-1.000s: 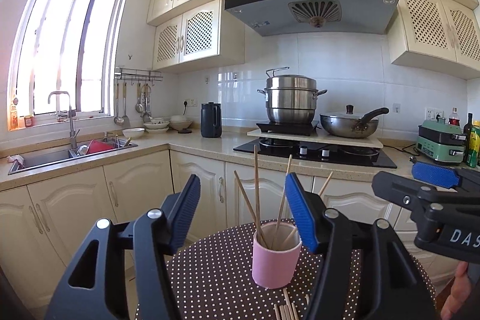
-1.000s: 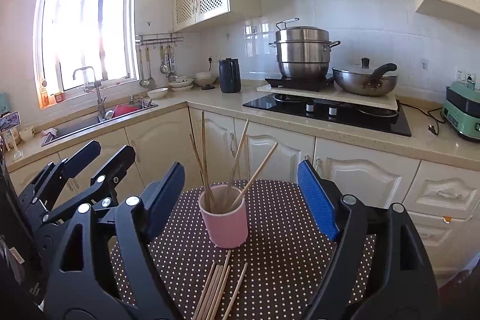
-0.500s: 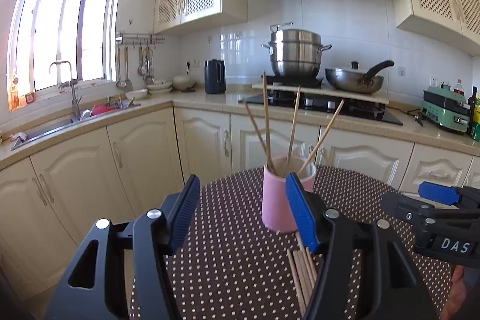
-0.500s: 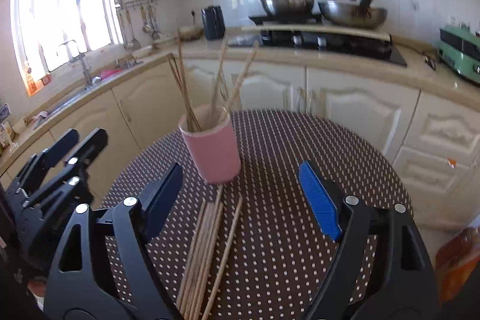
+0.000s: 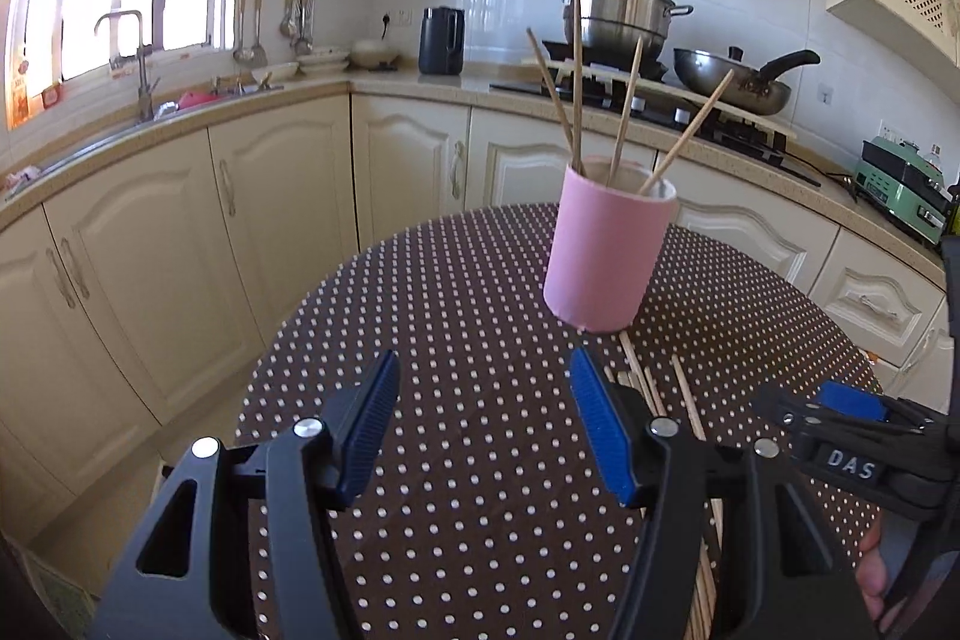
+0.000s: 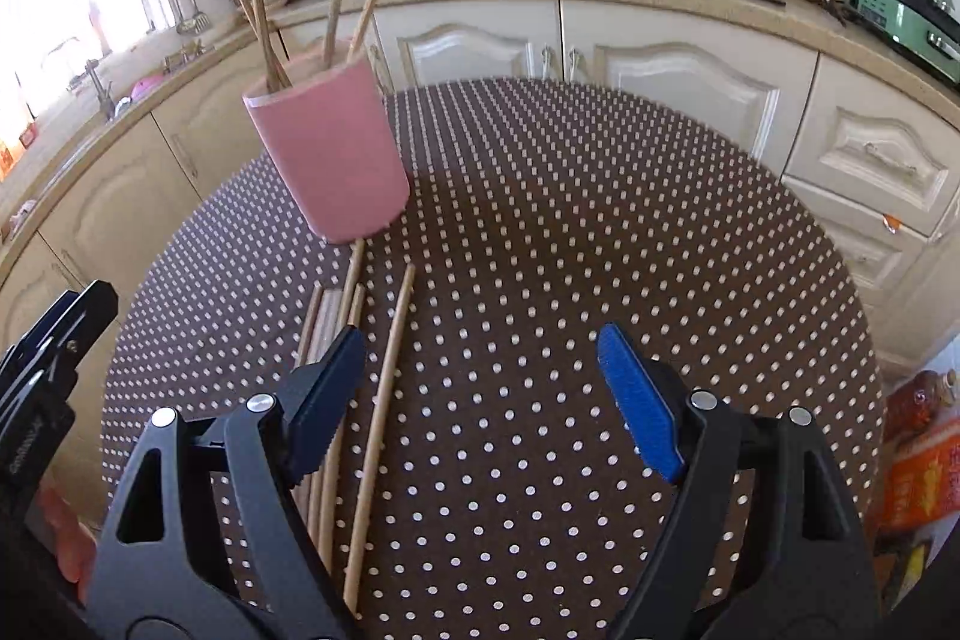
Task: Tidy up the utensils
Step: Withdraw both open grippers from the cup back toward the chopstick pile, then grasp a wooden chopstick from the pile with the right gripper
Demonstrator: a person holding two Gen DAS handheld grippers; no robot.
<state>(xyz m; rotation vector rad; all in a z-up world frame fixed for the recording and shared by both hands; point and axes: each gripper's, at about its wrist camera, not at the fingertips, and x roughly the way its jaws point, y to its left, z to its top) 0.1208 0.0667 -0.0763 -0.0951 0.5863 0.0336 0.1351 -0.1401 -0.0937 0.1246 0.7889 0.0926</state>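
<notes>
A pink cup (image 5: pixel 609 250) (image 6: pixel 330 148) stands on a round table with a brown polka-dot cloth (image 5: pixel 480 340) (image 6: pixel 570 220); several wooden chopsticks (image 5: pixel 576 94) stick up out of it. More chopsticks (image 6: pixel 384 388) (image 5: pixel 684 394) lie loose on the cloth in front of the cup. My left gripper (image 5: pixel 483 418) hangs open over the cloth, left of the loose sticks, nothing between its blue pads. My right gripper (image 6: pixel 480 388) is open just above the cloth, its left finger over the loose chopsticks. Each gripper shows at the edge of the other's view.
Cream kitchen cabinets and a countertop (image 5: pixel 420 85) curve behind the table, with a sink (image 5: pixel 150 112), a black kettle (image 5: pixel 441 40), a steel pot (image 5: pixel 618 4) and a pan (image 5: pixel 732 79). A green appliance (image 6: pixel 900 10) sits at right. Orange packages (image 6: pixel 918 466) stand beside the table.
Both grippers have dropped and tipped down toward the table; the cup and loose chopsticks now look larger and nearer. Neither pair of jaws has visibly changed.
</notes>
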